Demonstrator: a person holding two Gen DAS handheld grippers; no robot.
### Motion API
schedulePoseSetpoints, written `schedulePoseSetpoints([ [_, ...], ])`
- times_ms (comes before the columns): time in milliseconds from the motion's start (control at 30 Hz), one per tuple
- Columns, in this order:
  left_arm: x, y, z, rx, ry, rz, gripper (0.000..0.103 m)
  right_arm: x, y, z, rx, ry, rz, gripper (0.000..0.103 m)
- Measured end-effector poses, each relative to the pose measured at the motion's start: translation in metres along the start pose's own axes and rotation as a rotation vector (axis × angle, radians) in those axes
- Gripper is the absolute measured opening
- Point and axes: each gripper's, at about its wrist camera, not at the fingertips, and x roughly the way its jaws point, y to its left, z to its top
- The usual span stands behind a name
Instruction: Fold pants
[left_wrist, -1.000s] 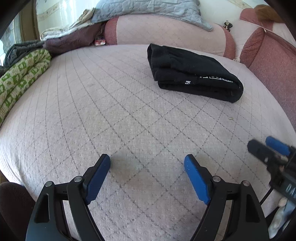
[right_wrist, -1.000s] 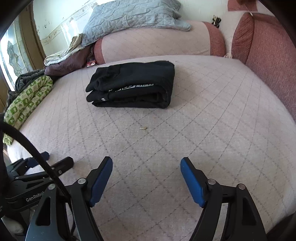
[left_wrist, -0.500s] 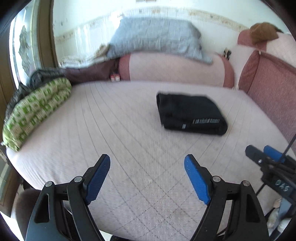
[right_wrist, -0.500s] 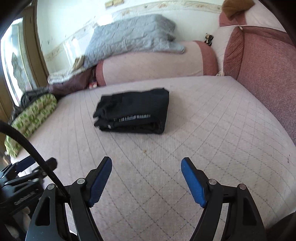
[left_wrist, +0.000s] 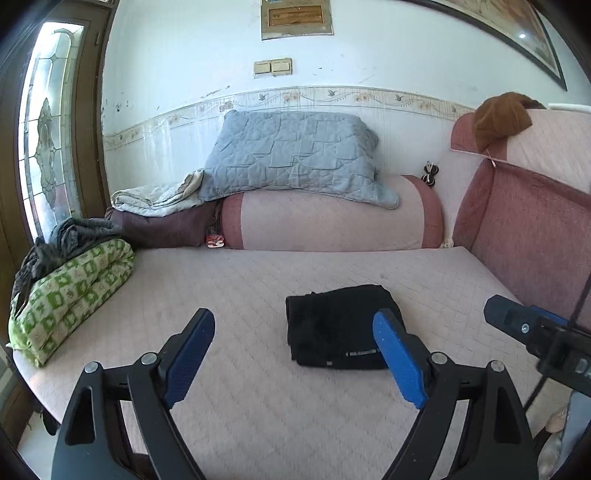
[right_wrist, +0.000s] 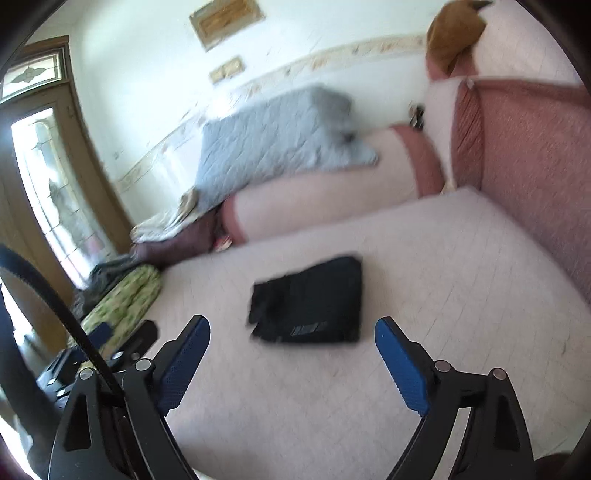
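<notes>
The black pants (left_wrist: 338, 326) lie folded into a compact, squared bundle on the pink quilted bed (left_wrist: 258, 280), toward the middle and a little to the right-hand side, with a small pale label showing on the edge nearest me. From here the folding itself looks finished: nothing trails loose, and nobody has hold of the cloth. I'd say the step in hand is the drawing-off at the end, and any next move would call for no more than a light pat to square the stack, if that.

The left hand-held gripper (left_wrist: 295, 356) hangs above the near part of the bed, its blue pads spread wide with nothing between them. The right hand-held gripper (right_wrist: 291, 363) is likewise gaping and empty, well short of the pants; its view is smeared, so fine detail is lost.

Farther out, a green patterned quilt (left_wrist: 70, 291) is folded at the left edge, a pink bolster (left_wrist: 325, 221) lies along the wall, and a grey quilted blanket (left_wrist: 295, 155) is draped over it. I see no basket, box or other container anywhere
</notes>
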Motion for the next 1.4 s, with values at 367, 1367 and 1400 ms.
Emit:
schedulePoseSetpoints([
  [367,0.102,-0.001,-0.020,0.028,0.114,0.041,0.087,0.116,-0.042,-0.001,-0.019,0.097,-0.134,0.094],
  [1367,0.218,0.050,-0.077,-0.166,0.392,0.171,0.087,0.189,-0.072,-0.034,0.021,0.297,-0.173,0.092],
  [1400,0.214,0.051,-0.074,-0.169,0.389,0.169,0.087,0.191,-0.071,-0.036,0.015,0.302,-0.173,0.092],
])
